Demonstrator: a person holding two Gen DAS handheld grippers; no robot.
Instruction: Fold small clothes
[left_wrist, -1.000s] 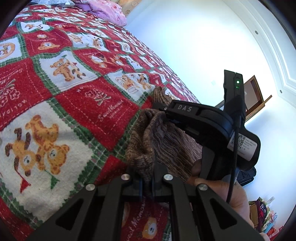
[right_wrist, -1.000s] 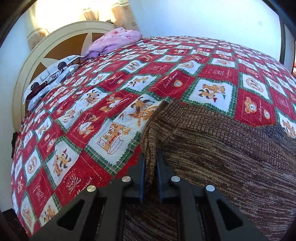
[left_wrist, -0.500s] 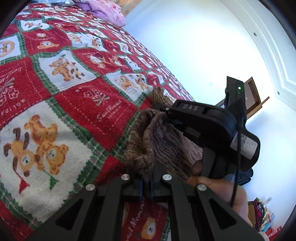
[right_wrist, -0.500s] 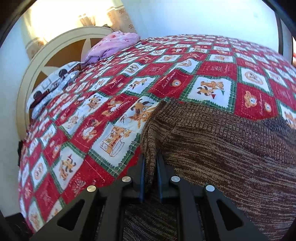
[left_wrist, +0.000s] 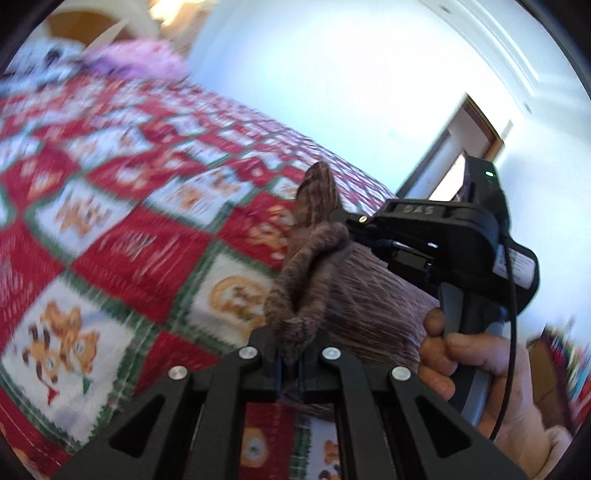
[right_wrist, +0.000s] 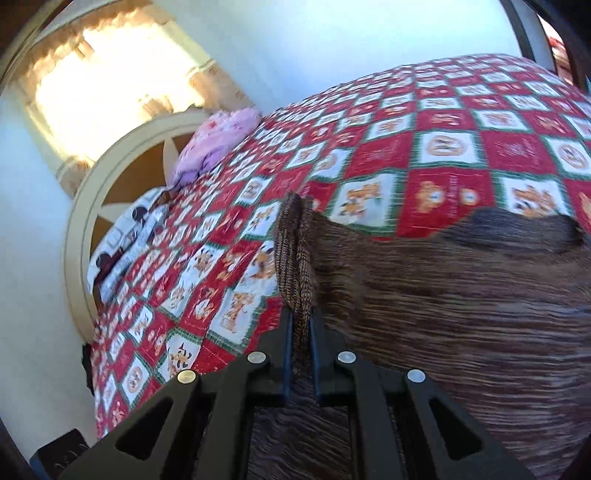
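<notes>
A brown knit garment (right_wrist: 443, 295) is held up over the bed by both grippers. My left gripper (left_wrist: 290, 363) is shut on a bunched edge of the brown knit garment (left_wrist: 306, 280). My right gripper (right_wrist: 301, 332) is shut on another ribbed edge of it, and the cloth stretches to the right. In the left wrist view the black body of the right gripper (left_wrist: 443, 236) and the hand holding it sit just right of the garment.
The bed carries a red, white and green patchwork quilt (right_wrist: 406, 147) with bear pictures. A pink bundle (right_wrist: 218, 136) and pillows (right_wrist: 125, 236) lie by the round cream headboard (right_wrist: 85, 206). A white wall and a doorway (left_wrist: 461, 147) stand beyond the bed.
Both grippers have lifted and tilted upward with the garment. The cloth has risen off the quilt, and the headboard and window have come into view. The frames now are motion-blurred.
</notes>
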